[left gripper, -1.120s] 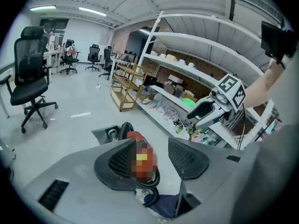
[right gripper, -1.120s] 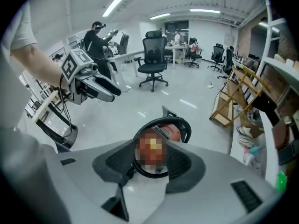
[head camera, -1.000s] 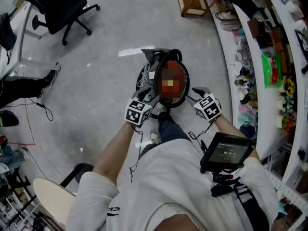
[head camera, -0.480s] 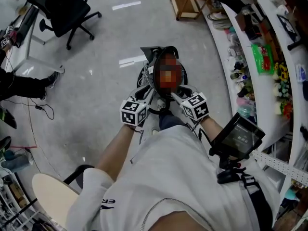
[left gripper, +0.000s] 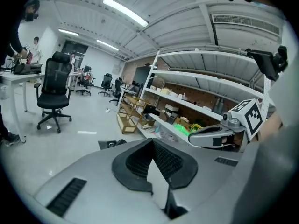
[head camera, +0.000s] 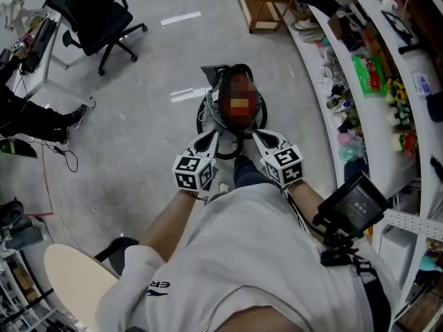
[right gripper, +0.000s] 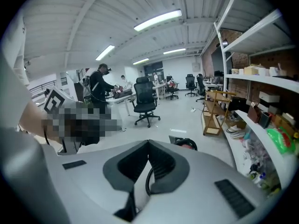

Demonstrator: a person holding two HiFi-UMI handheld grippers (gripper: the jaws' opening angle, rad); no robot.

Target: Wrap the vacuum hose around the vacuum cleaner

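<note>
The vacuum cleaner (head camera: pixel 237 135) sits on the gray floor (head camera: pixel 138 130) at the upper middle of the head view, straight ahead of the person's feet. The hose (head camera: pixel 205 115) lies in loops against its left side.

Both tools are held side by side just below the vacuum cleaner in that view, angled inward toward it and apart from it. The left gripper (head camera: pixel 210 138) has its jaws closed; they have just been closing, and its own view shows the tips meeting with nothing between them. The right gripper (head camera: pixel 259 138) is closed as well, its jaws having also just been closing, with the tips together in its own view. A thin dark curve shows through the gap behind those tips, and I cannot tell what it is.

In the right gripper view, the top of the vacuum cleaner peeks over the jaws just right of center. A black office chair (head camera: pixel 93 16) stands in the upper left of the head view, well apart. A curved white shelf (head camera: pixel 325 68) crowded with small goods runs down the right side.
</note>
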